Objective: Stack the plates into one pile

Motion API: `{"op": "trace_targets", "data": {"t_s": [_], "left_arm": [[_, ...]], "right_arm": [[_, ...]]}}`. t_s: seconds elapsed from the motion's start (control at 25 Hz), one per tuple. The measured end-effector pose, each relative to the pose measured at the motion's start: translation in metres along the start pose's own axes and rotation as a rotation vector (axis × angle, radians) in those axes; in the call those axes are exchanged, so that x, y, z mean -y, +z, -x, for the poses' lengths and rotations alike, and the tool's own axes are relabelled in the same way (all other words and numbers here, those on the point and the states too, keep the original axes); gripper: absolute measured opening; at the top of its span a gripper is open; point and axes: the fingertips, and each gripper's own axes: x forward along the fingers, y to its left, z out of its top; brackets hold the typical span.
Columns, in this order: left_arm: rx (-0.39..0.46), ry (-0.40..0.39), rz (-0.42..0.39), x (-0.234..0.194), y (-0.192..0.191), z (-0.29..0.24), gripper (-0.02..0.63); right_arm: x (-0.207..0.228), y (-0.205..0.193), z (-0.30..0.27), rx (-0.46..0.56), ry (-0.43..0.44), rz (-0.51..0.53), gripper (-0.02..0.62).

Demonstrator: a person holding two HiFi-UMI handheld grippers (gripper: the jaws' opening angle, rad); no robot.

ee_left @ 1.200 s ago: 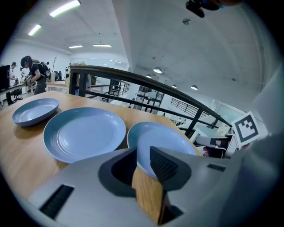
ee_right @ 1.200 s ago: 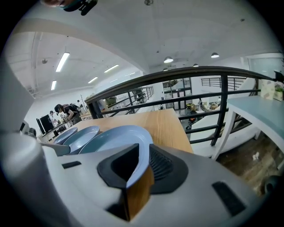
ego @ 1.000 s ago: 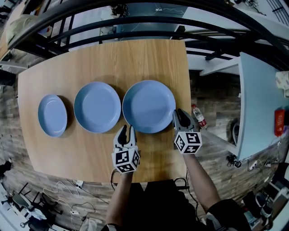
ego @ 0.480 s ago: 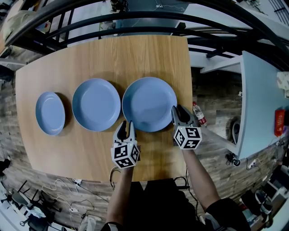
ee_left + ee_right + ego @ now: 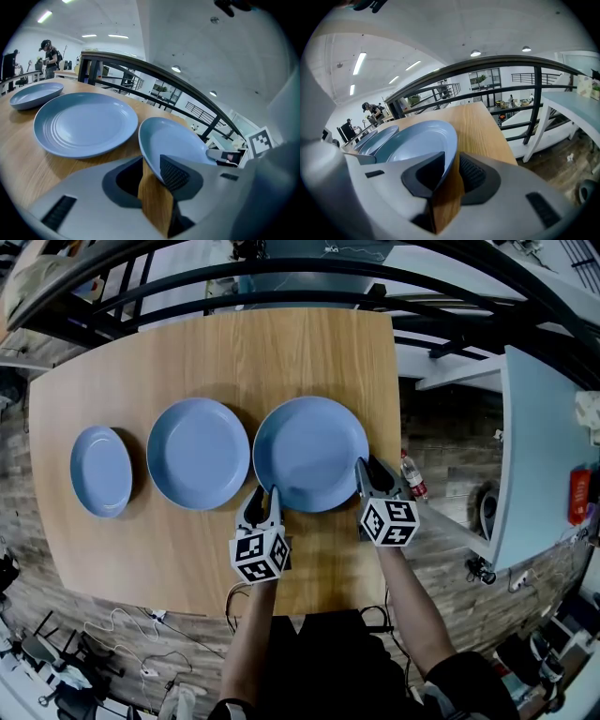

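Three plates lie side by side and none sits on another, so by my reading the stacking has yet to begin and every lift is left to do. Nearest, the left forearm [image 5: 251, 634] and the right forearm [image 5: 410, 601] reach forward over the table's near edge, each hand hidden behind its marker cube, and both tools slope down toward the wood. The left gripper [image 5: 263, 498] is at the near-left rim of the large plate [image 5: 309, 454], and the right gripper [image 5: 368, 472] is at its near-right rim. Each gripper's own view shows that rim passing between jaws that have just been opening and stand apart, not clamped on it. The plate rests on the table [image 5: 309, 343]. Just beside it on the left is the medium plate [image 5: 198, 454], then the small plate [image 5: 100, 471] near the left end. Beyond the far edge runs a dark railing [image 5: 281, 277].
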Motion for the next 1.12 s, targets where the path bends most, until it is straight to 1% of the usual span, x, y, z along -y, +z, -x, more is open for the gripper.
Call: {"op": "trace_targets", "data": {"t_s": [0.28,0.6,0.84,1.12], "left_arm": [[-0.006,-0.002,0.02,-0.001,-0.001,-0.006,0.126],[-0.004,-0.003,0.041,-0.002,-0.002,-0.008,0.115],[-0.002,-0.001,0.063,-0.002,-0.003,-0.006,0.101],[-0.014,-0.007,0.066,-0.002,-0.008,-0.001,0.097]], "right_arm": [[-0.003,-0.003,-0.005,-0.019,0.017,-0.014,0.1],[-0.003,-0.004,-0.006,-0.017,0.017,-0.018,0.086],[-0.004,-0.005,-0.001,0.0,0.005,-0.028,0.078],[-0.004,-0.008,0.004,0.003,-0.006,-0.034,0.072]]}}
